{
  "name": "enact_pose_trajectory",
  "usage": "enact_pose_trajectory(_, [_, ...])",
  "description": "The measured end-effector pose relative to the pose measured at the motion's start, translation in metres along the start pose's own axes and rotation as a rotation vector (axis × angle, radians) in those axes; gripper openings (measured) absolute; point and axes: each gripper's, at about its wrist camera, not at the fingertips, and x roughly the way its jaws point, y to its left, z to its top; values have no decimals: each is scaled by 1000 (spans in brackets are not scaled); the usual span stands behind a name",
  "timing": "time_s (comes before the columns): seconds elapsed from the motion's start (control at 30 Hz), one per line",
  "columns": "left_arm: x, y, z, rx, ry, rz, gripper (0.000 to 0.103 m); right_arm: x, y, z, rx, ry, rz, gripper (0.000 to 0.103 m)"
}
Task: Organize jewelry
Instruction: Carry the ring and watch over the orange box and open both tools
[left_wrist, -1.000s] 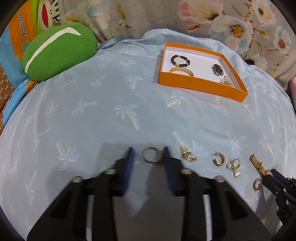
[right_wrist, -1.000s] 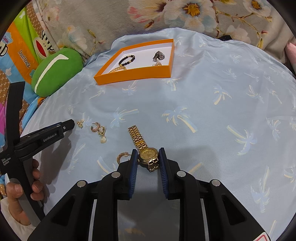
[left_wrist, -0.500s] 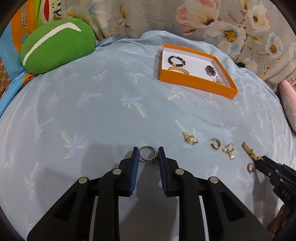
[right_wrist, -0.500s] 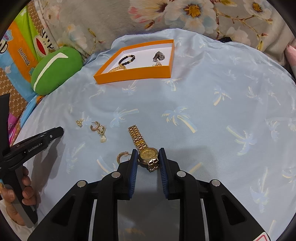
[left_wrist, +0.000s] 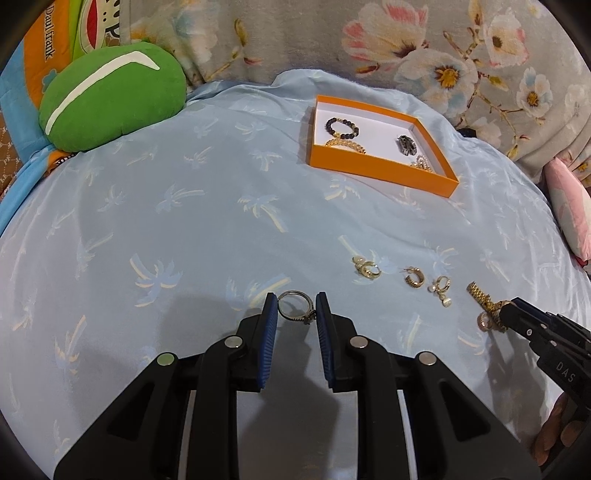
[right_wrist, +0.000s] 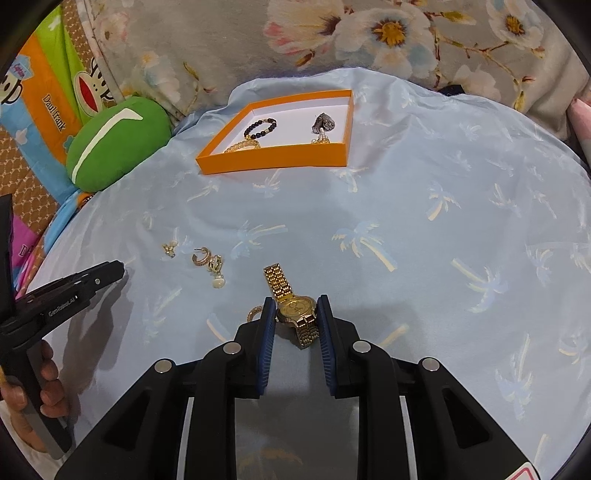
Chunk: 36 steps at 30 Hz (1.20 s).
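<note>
**Spotter:** Two grasps are in hand at once. Your left hand-held gripper (left_wrist: 296, 314), low in the centre of its own view, has its blue pads (left_wrist: 270, 317) clenched on the thin ring (left_wrist: 295, 309); the ring sits right between the tips, and I judge it pinched, though I cannot tell if it is clear of the bedspread (left_wrist: 184, 229).

**Operator:** And the right?

**Spotter:** Your right hand-held gripper (right_wrist: 296, 314) is closed around the gold watch (right_wrist: 297, 308) at the case, low centre of that view. The band runs out ahead of the tips toward upper left, and its other end hangs back between the fingers. A small gold hoop (right_wrist: 255, 314) lies just beside your left finger there, so mind it does not drag along.

**Operator:** So which step is this?

**Spotter:** By my reading, the pick-up is made and the carry comes next. The orange box (left_wrist: 376, 168) lies well apart from both grippers, upper right of centre in the left view, already holding a dark bead bracelet (left_wrist: 341, 127), a gold chain (left_wrist: 345, 144) and a dark clip (left_wrist: 406, 144).

**Operator:** What does the move call for?

**Spotter:** Lift straight up, keep your grip firm, then travel over the near wall of the box before you let go. The ring is thin and could twist out. Three earrings (left_wrist: 413, 277) remain on the bedspread, right of centre.
</note>
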Motion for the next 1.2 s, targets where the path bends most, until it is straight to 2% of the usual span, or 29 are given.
enact_pose_trajectory(0.2, [-4, -6, 12, 3, -3, -24, 21, -15, -1, 17, 21, -45, 30, 21])
enact_pose_trajectory(0.43, [4, -26, 58, 53, -30, -61, 21, -15, 1, 72, -26, -100, 35, 21])
enact_pose_trajectory(0.7, [55, -58, 147, 87, -51, -84, 21, 39, -1, 171, -41, -156, 39, 21])
enact_pose_trajectory(0.83, [86, -72, 189, 100, -79, -59, 21, 68, -3, 216, -34, -194, 39, 21])
enact_pose_trajectory(0.97, [123, -77, 223, 72, -67, -79, 21, 100, -7, 252, 4, -219, 64, 21])
enact_pose_trajectory(1.07, [151, -79, 239, 55, -61, -71, 21, 132, -9, 264, 17, -193, 57, 21])
enact_pose_trajectory(1.2, [187, -79, 238, 59, 9, -53, 21, 175, -20, 251, 53, -59, 66, 21])
